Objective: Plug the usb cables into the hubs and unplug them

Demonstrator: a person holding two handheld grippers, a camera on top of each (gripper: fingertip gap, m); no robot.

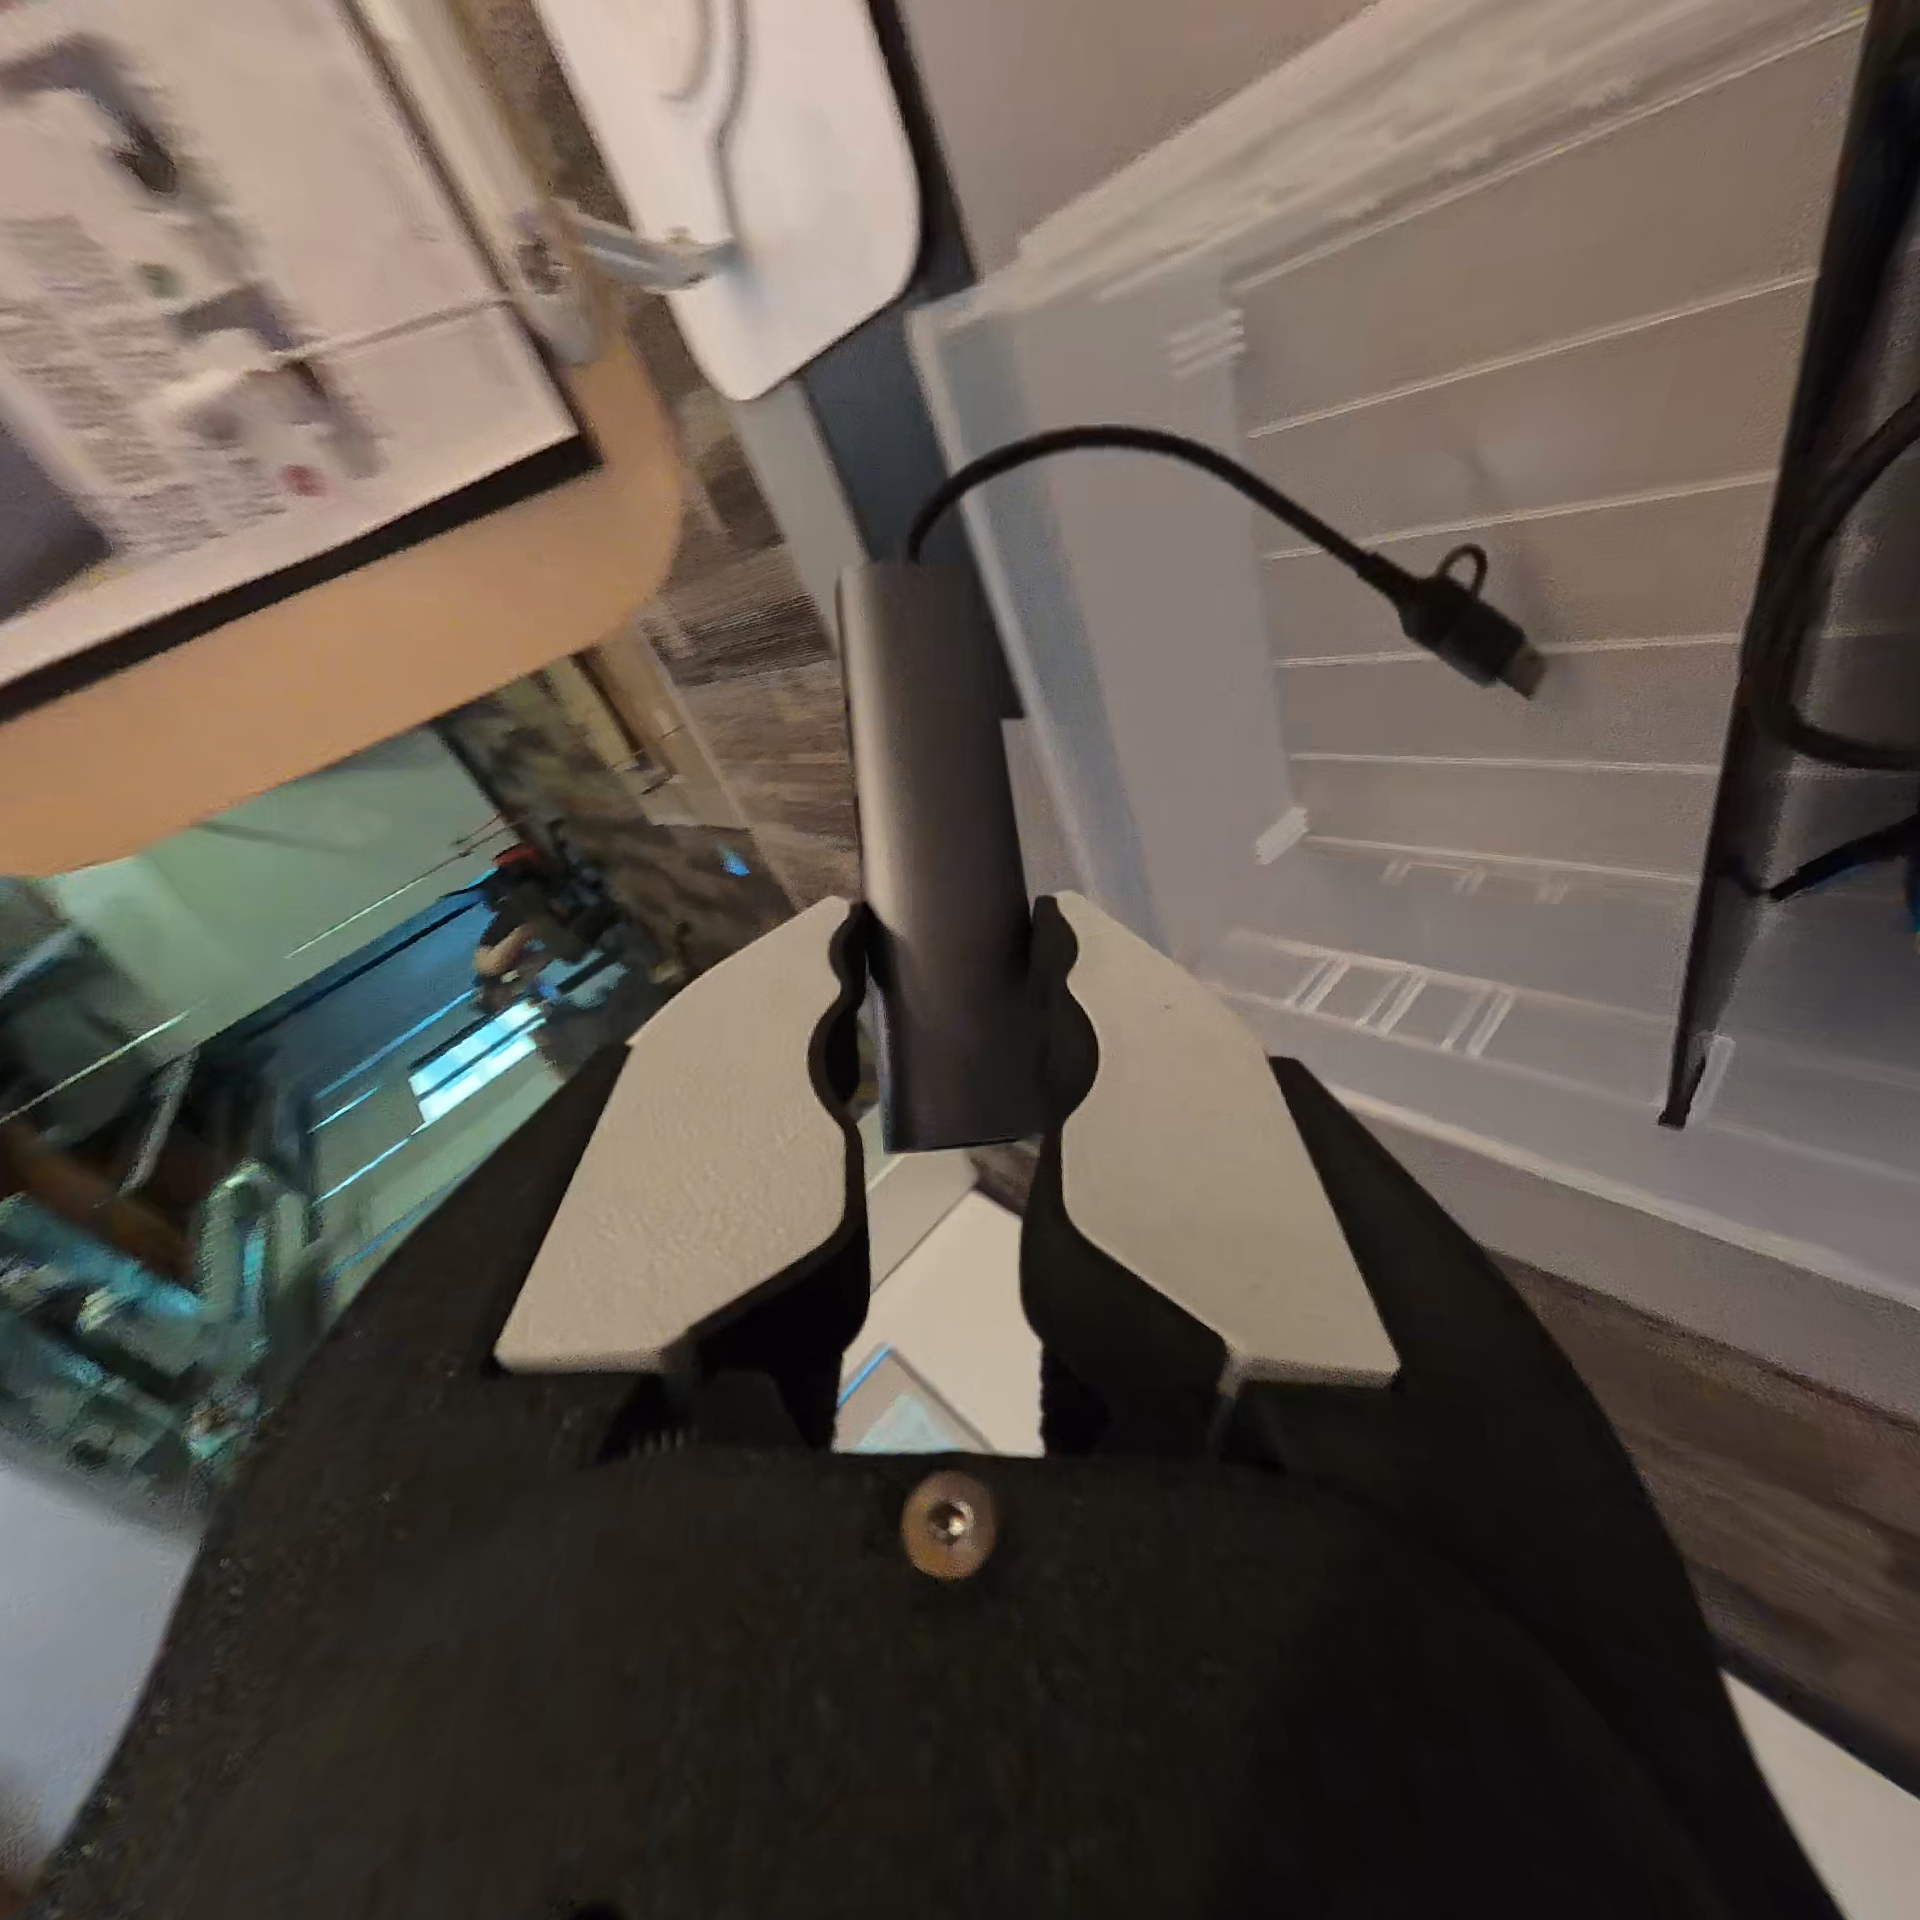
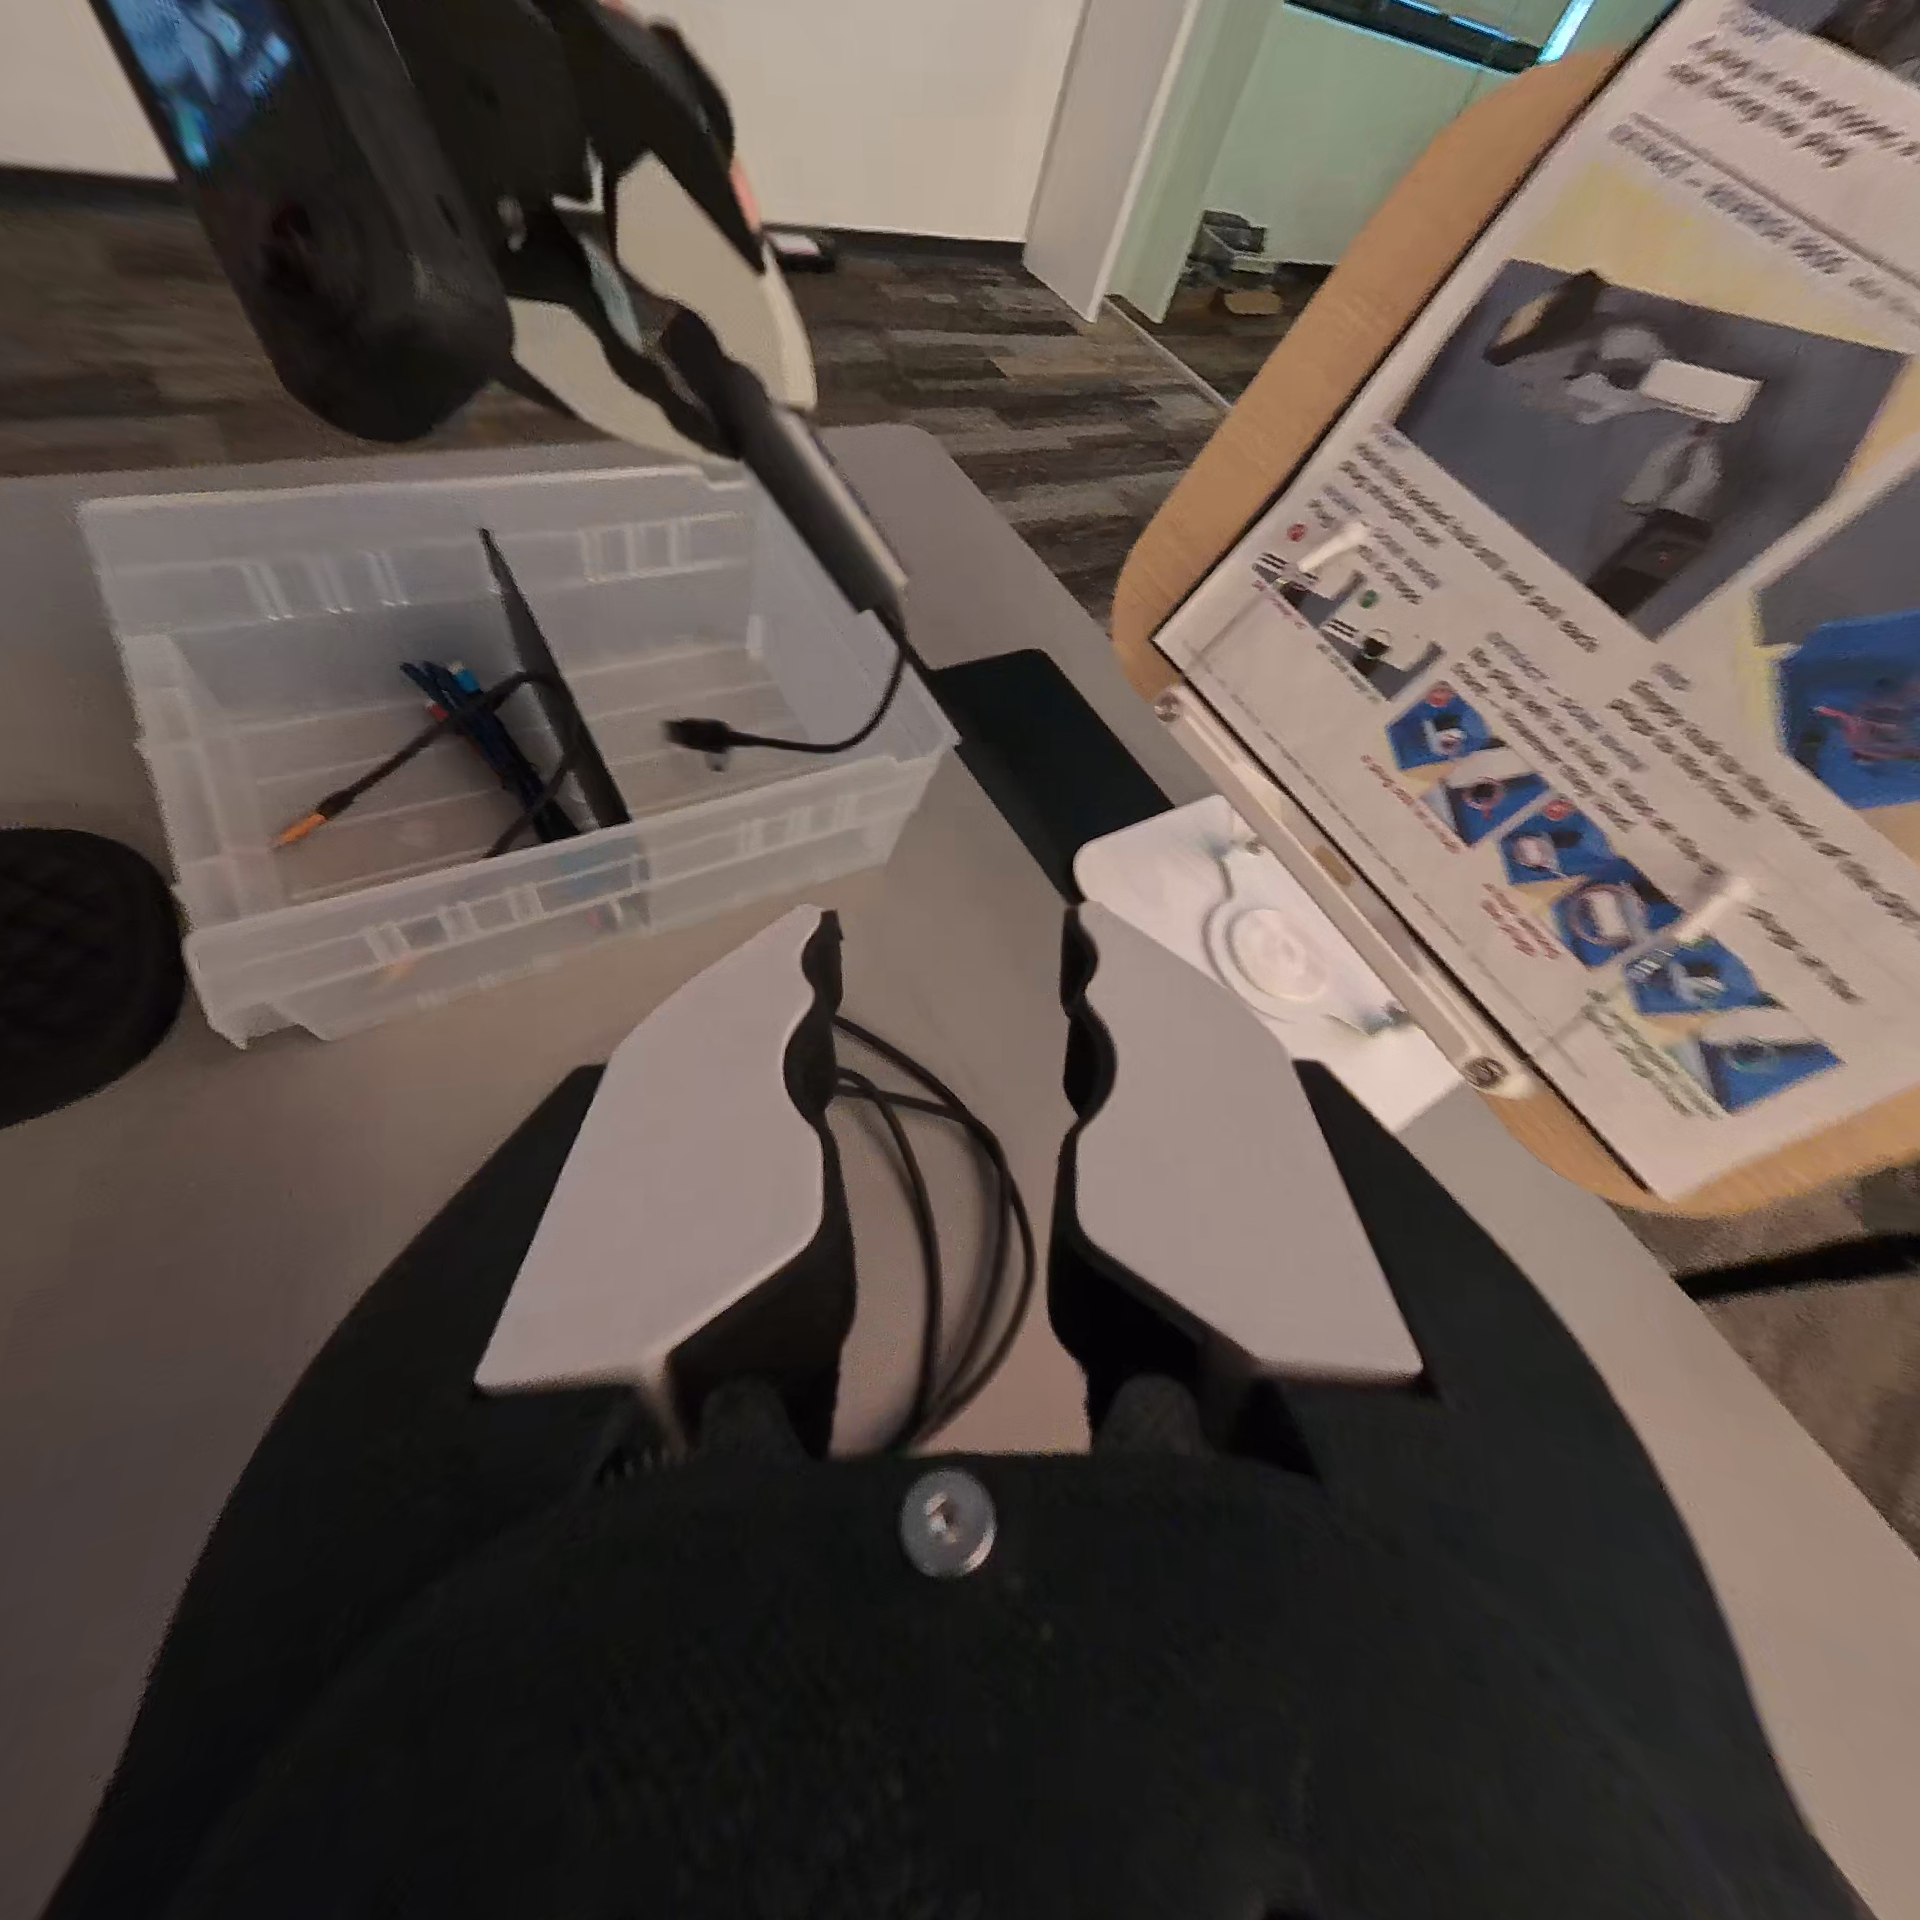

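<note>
Gripping a grey hub (image 1: 940,852) by its near end, the left gripper (image 1: 951,935) holds it in the air; its short black lead and plug (image 1: 1475,634) dangle over a clear bin (image 1: 1507,520). Right gripper (image 2: 945,935) hangs parted and empty above a coiled black cable (image 2: 935,1195) on the counter (image 2: 312,1195).

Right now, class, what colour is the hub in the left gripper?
Dark grey metal, with a black cable. The hub shows best in the left wrist view.
</note>
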